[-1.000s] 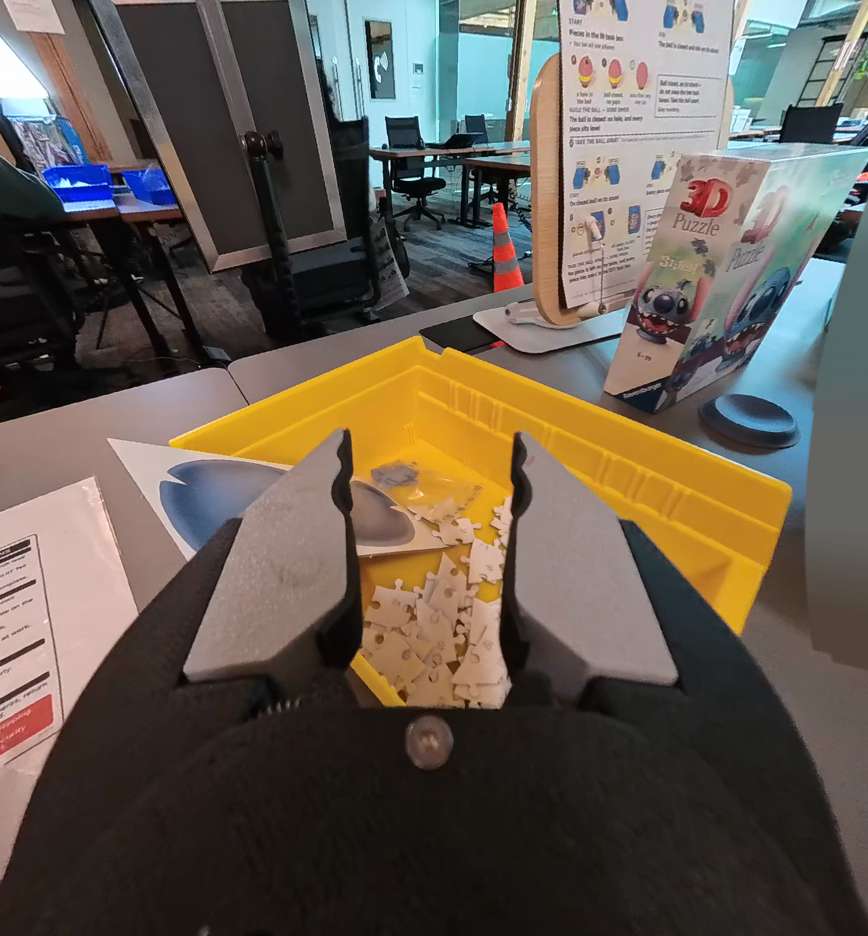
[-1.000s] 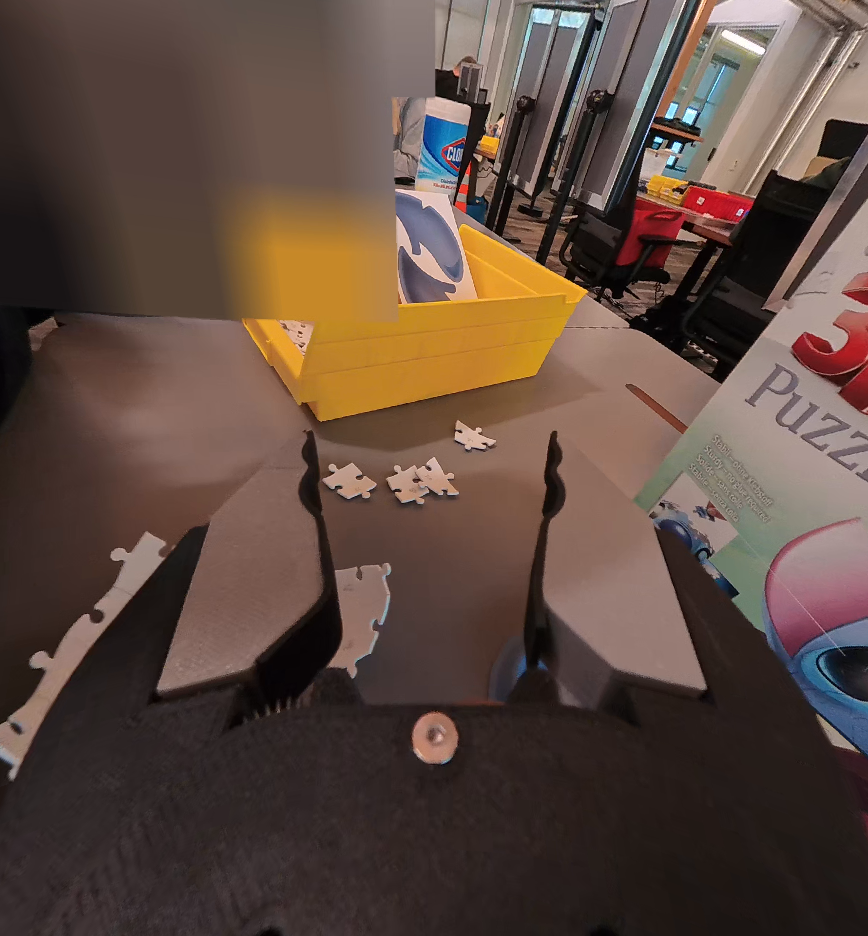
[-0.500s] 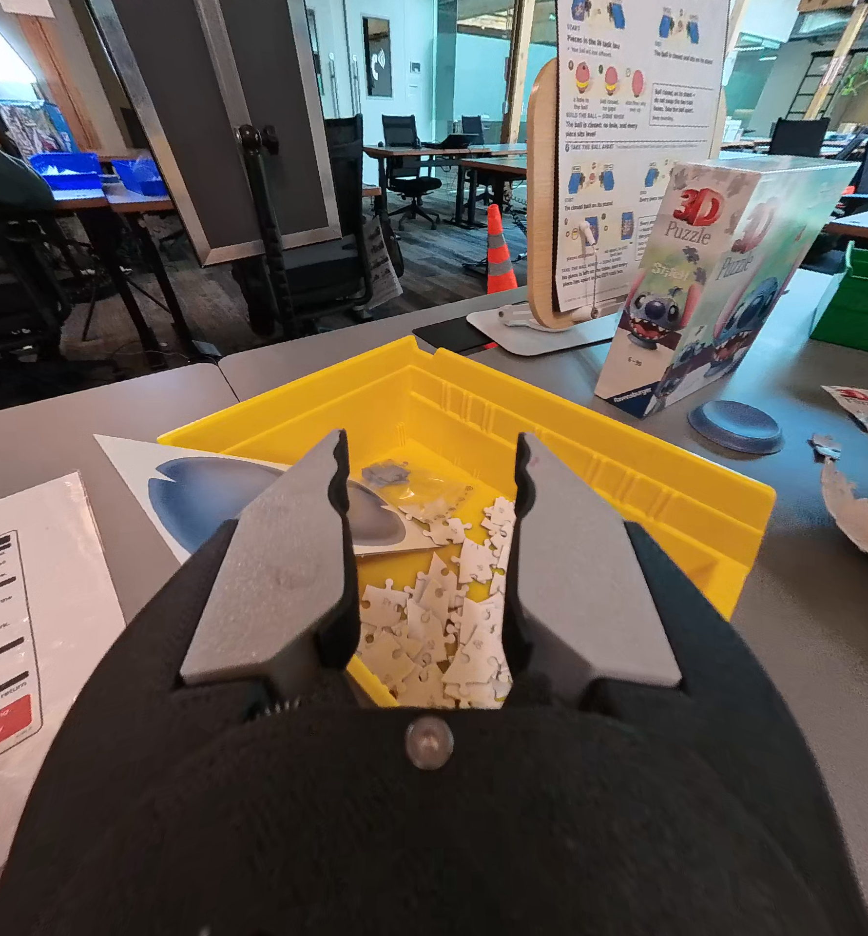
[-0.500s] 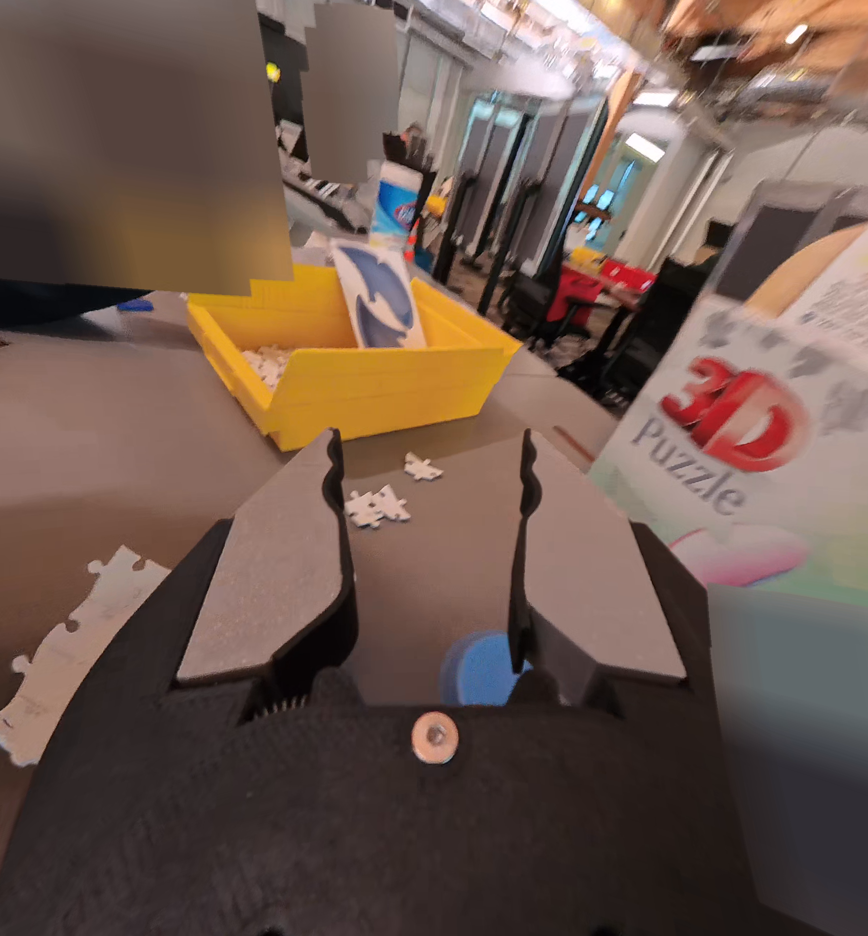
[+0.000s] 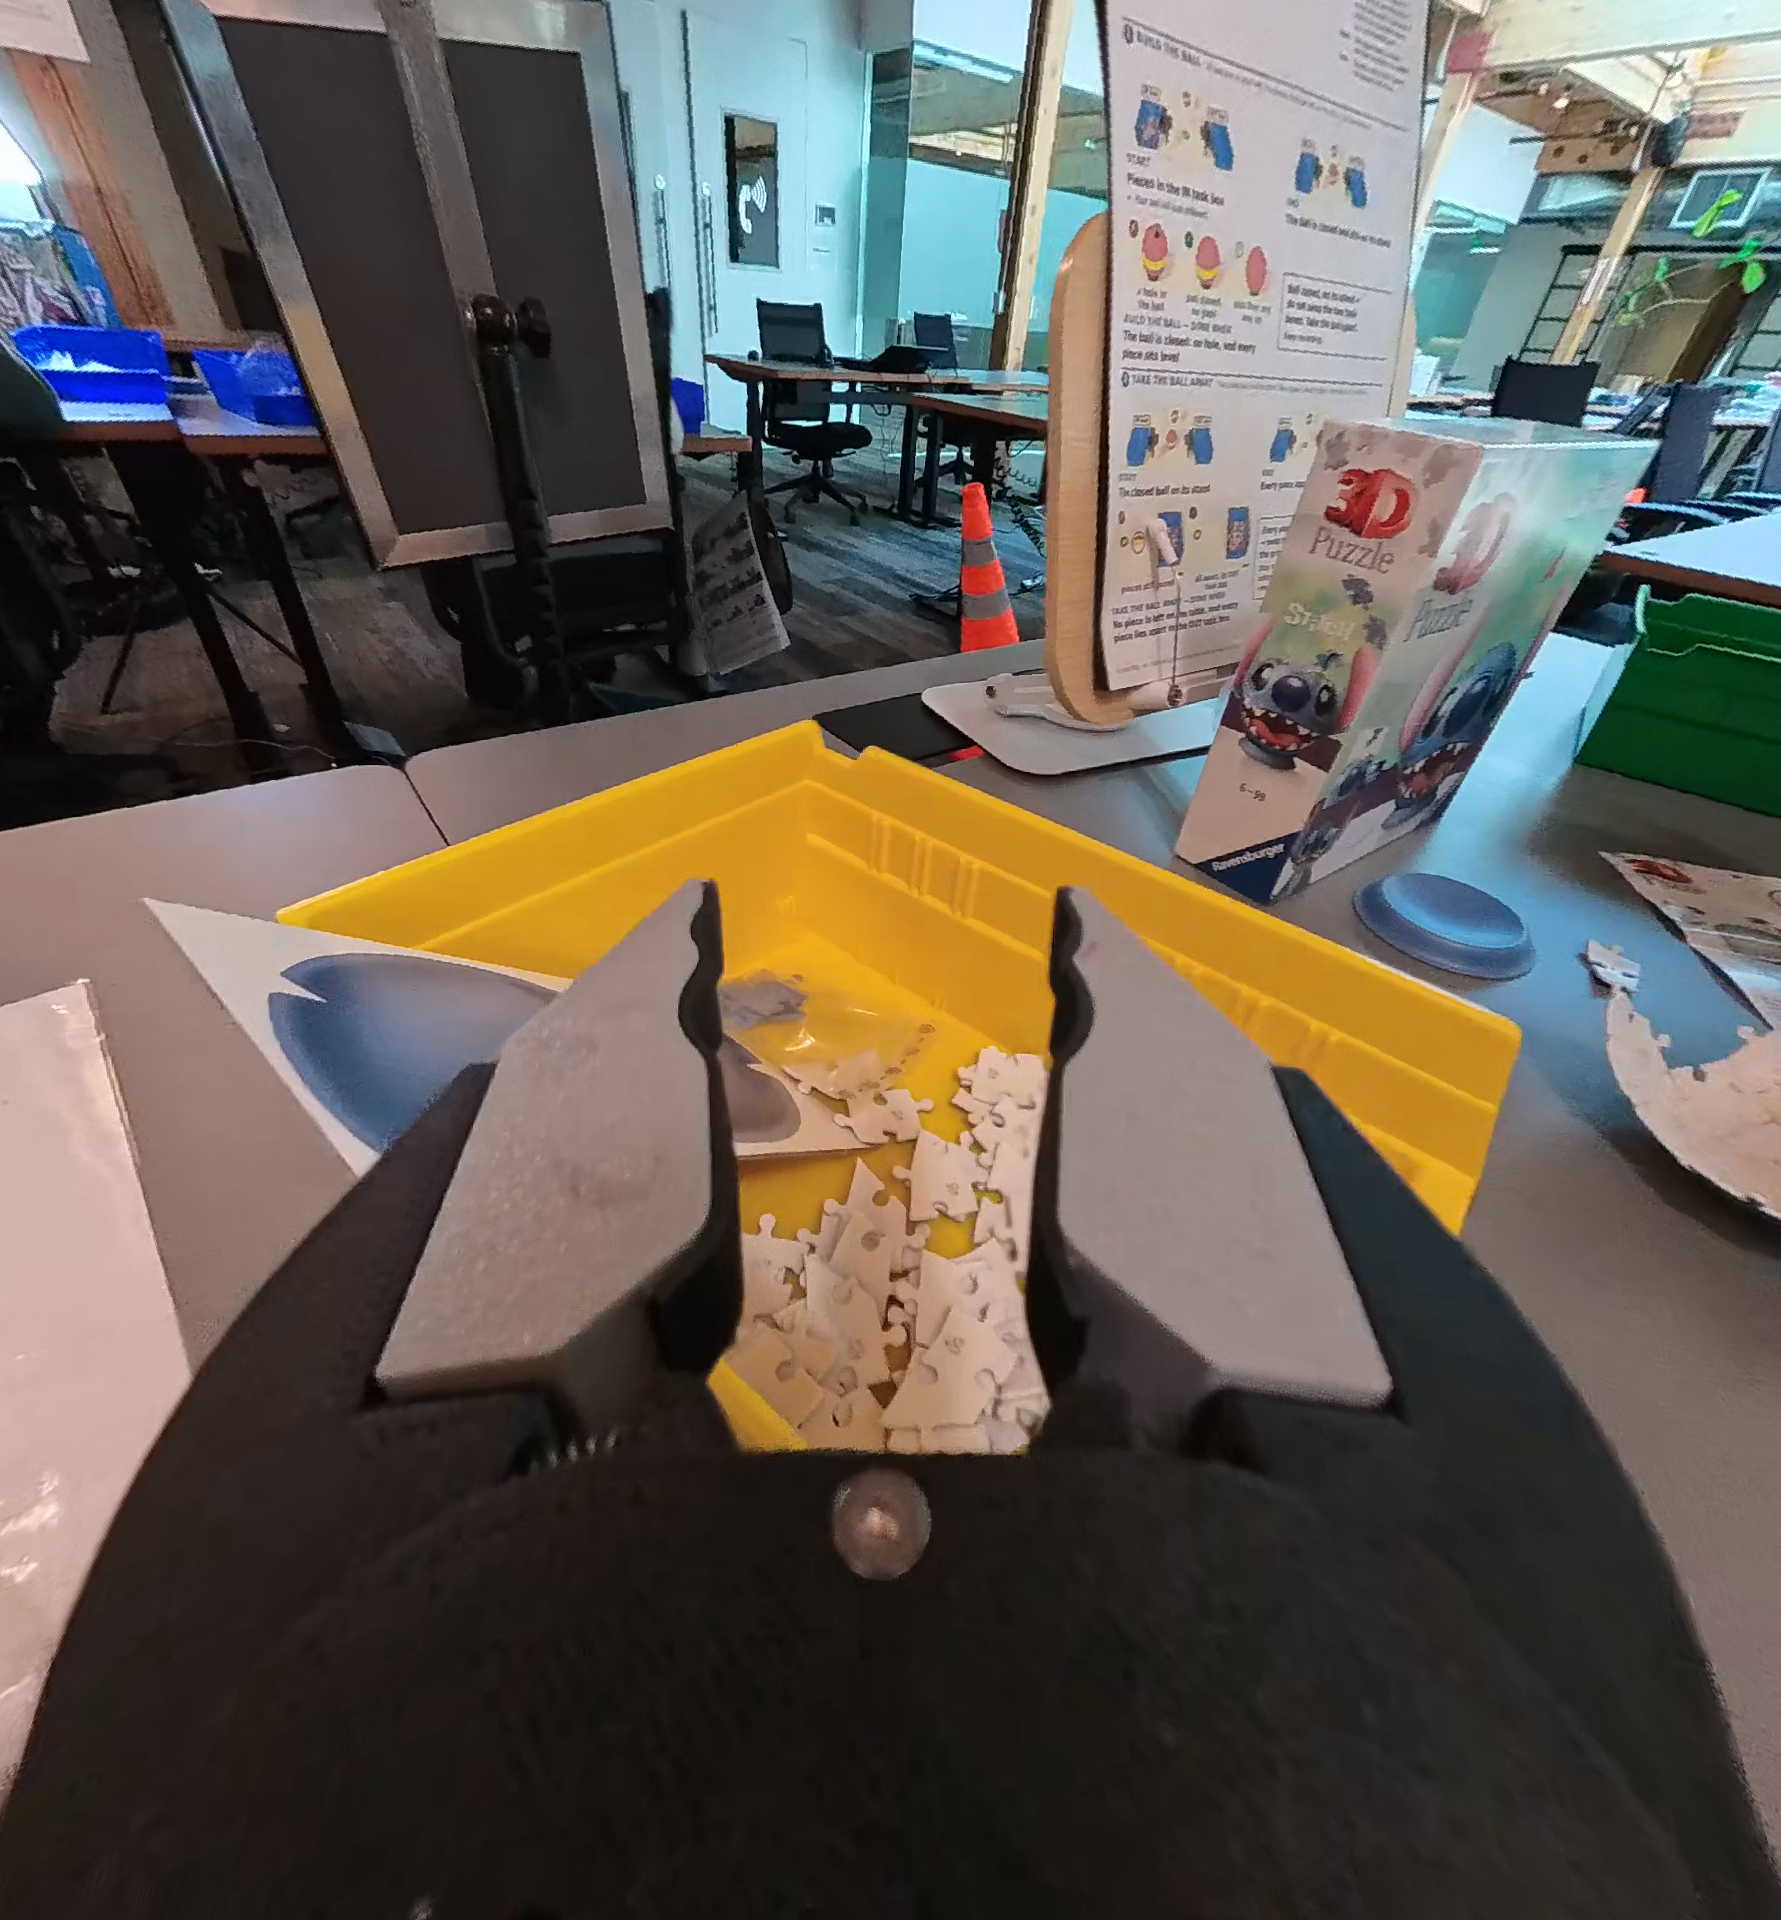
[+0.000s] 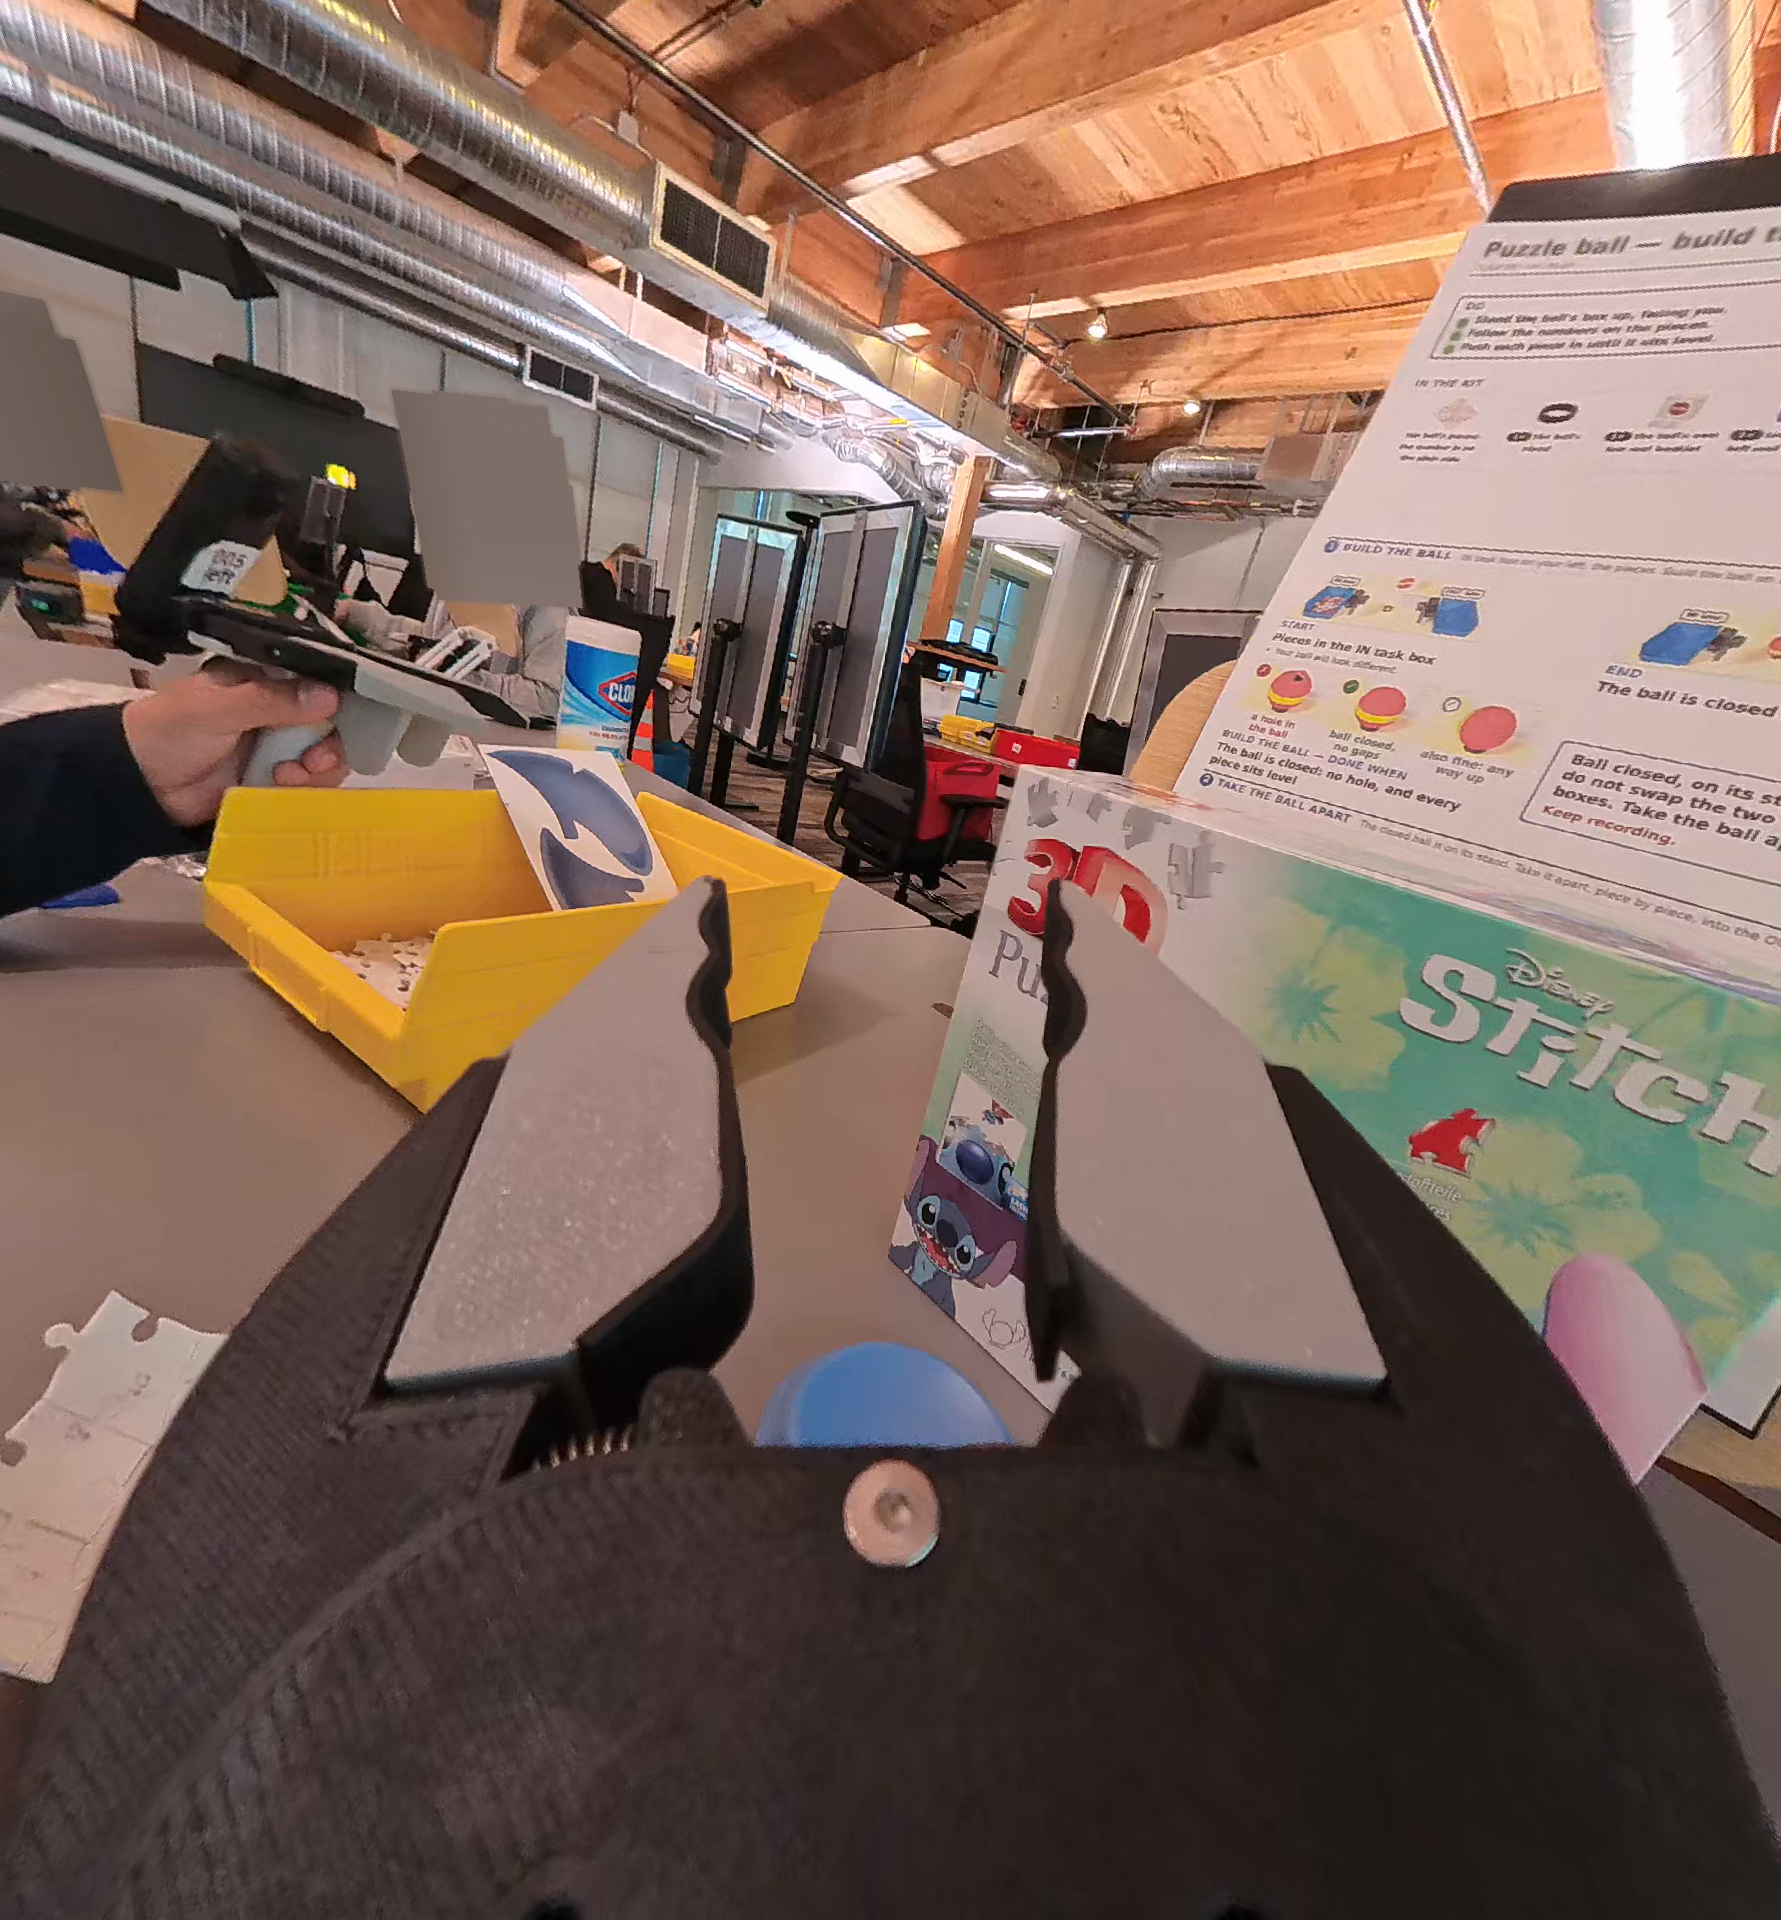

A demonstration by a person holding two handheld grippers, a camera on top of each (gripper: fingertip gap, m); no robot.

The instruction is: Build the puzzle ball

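My left gripper point(image 5: 881, 925) is open and empty, held above the near edge of a yellow bin point(image 5: 1281, 997) that holds several loose white puzzle pieces point(image 5: 917, 1299) and a blue-and-white card point(image 5: 377, 1029). A partly built curved ball section point(image 5: 1738, 1112) lies on the table at the right. A round blue stand point(image 5: 1442, 920) sits by the puzzle box point(image 5: 1385, 665). My right gripper point(image 6: 881, 925) is open and empty, raised above the blue stand point(image 6: 881, 1397), beside the puzzle box point(image 6: 1488, 1091). The left gripper point(image 6: 377, 686) shows over the yellow bin point(image 6: 512, 977). A joined strip of pieces point(image 6: 55, 1455) lies at lower left.
An instruction board on a wooden stand point(image 5: 1250, 343) rises behind the box. A green bin point(image 5: 1738, 707) sits at far right, a leaflet point(image 5: 1748, 935) near the ball section. A laminated sheet point(image 5: 24, 1299) lies at left. A wipes canister point(image 6: 605, 686) stands beyond the bin. The grippers' ends are close to 40 cm from one another.
My right gripper has lifted and tilted upward, its jaws narrowing somewhat; the loose pieces on the table have dropped out of its view. My left gripper has stayed over the bin, turning slightly right.
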